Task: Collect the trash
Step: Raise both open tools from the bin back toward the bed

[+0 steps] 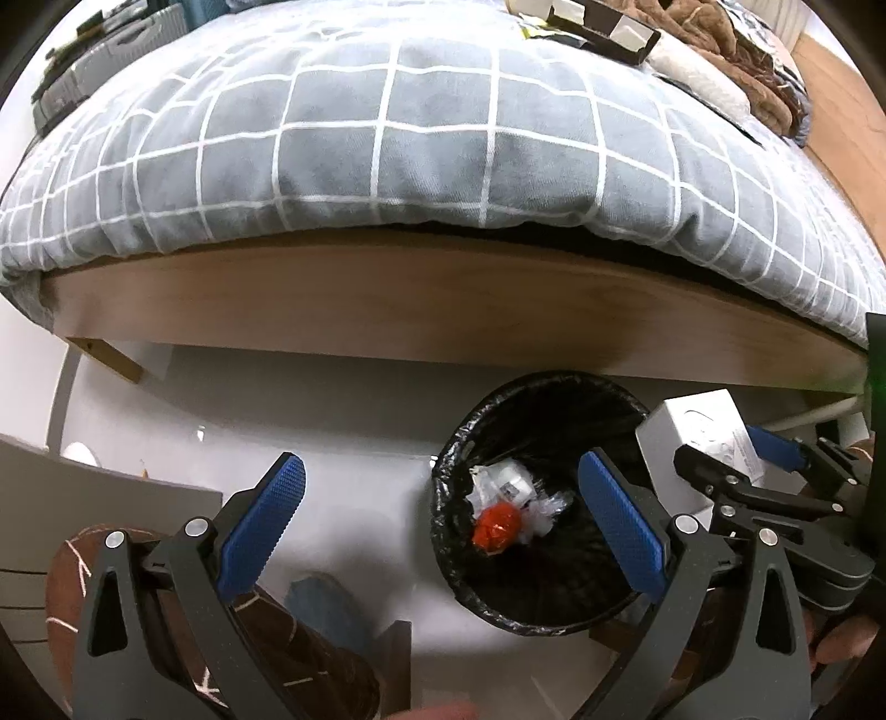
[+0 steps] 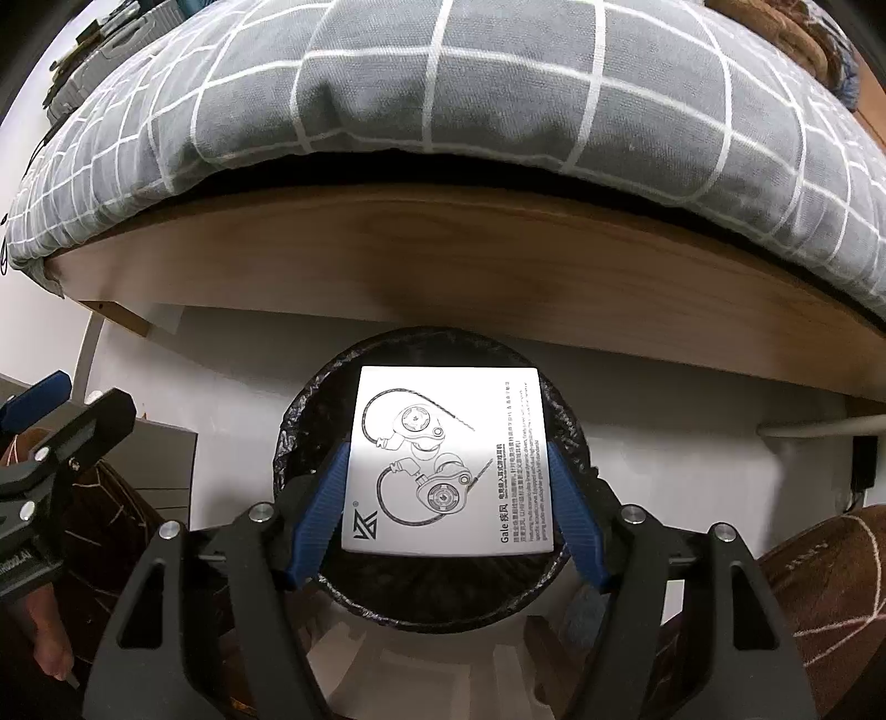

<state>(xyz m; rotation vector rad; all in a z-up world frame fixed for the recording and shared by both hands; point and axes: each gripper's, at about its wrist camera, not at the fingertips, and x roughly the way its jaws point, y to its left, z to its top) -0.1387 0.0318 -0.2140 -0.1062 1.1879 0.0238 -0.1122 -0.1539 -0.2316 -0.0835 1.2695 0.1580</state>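
Note:
A black-lined trash bin [image 1: 459, 559] stands on the white floor by the bed. In it lie an orange wrapper [image 1: 496, 529] and crumpled white plastic [image 1: 506, 482]. My left gripper [image 1: 443, 498] is open and empty, its right finger over the bin's rim. My right gripper [image 2: 448, 498] is shut on a white earphone box [image 2: 448, 459] and holds it flat right above the bin [image 2: 432, 598]. In the left wrist view the box [image 1: 692, 437] and the right gripper [image 1: 736, 454] show at the bin's right rim.
A bed with a grey checked quilt [image 1: 421, 127] and wooden frame [image 1: 432, 299] stands just behind the bin. A black tray [image 1: 603, 27] and brown blanket [image 1: 736, 50] lie on it. Brown patterned slippers [image 1: 77, 565] [image 2: 825, 598] flank the bin. A grey panel [image 1: 111, 515] stands left.

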